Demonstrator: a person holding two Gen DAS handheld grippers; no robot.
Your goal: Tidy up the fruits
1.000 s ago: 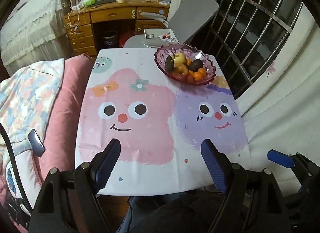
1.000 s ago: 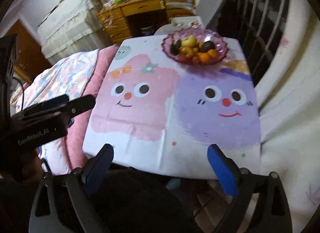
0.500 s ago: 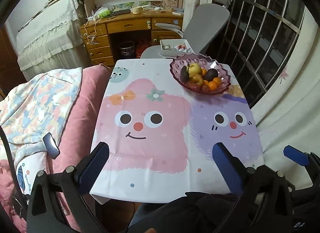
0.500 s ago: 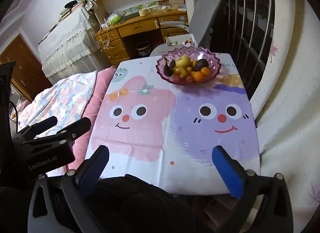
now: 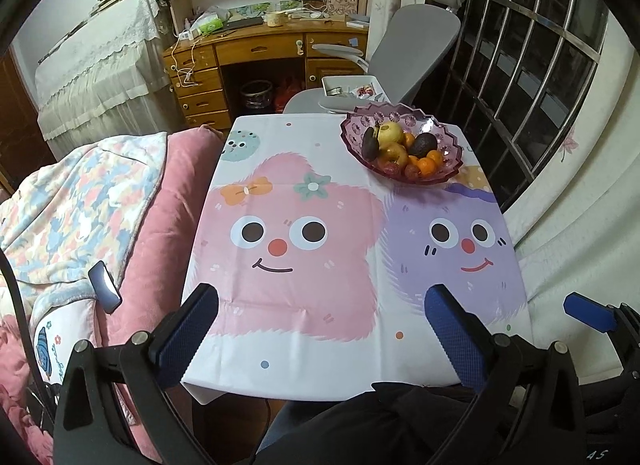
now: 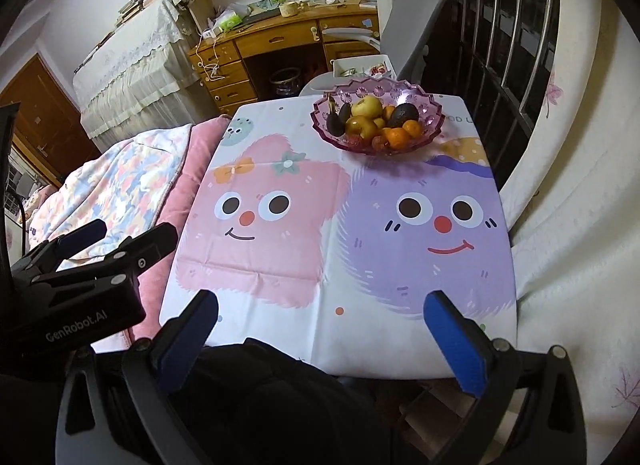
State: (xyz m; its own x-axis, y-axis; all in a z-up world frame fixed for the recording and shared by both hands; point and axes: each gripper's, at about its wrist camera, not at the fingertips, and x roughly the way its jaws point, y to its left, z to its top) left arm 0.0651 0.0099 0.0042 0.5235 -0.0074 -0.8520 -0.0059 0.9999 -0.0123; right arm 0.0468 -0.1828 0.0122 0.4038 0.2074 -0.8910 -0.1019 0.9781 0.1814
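Both cameras rose and tilted up since 1 s ago. Left gripper (image 5: 322, 315) and right gripper (image 6: 320, 323) spread, empty. Fruits (image 5: 404, 149) sat in pink bowl (image 5: 352, 127) at 1 o'clock; no loose fruit visible on table.

One purple glass bowl (image 6: 434, 121) stands at the far right of the worktop (image 6: 360, 337). In it lie two yellow apples (image 6: 366, 105), one avocado (image 6: 403, 114), one dark banana (image 6: 335, 121), at least three oranges (image 6: 397, 137) and two or three small red fruits (image 6: 378, 142); the heap hides any more. Two grippers are in view, each with two blue fingers (image 6: 454, 341). One grey chair (image 5: 416, 41) stands beyond.
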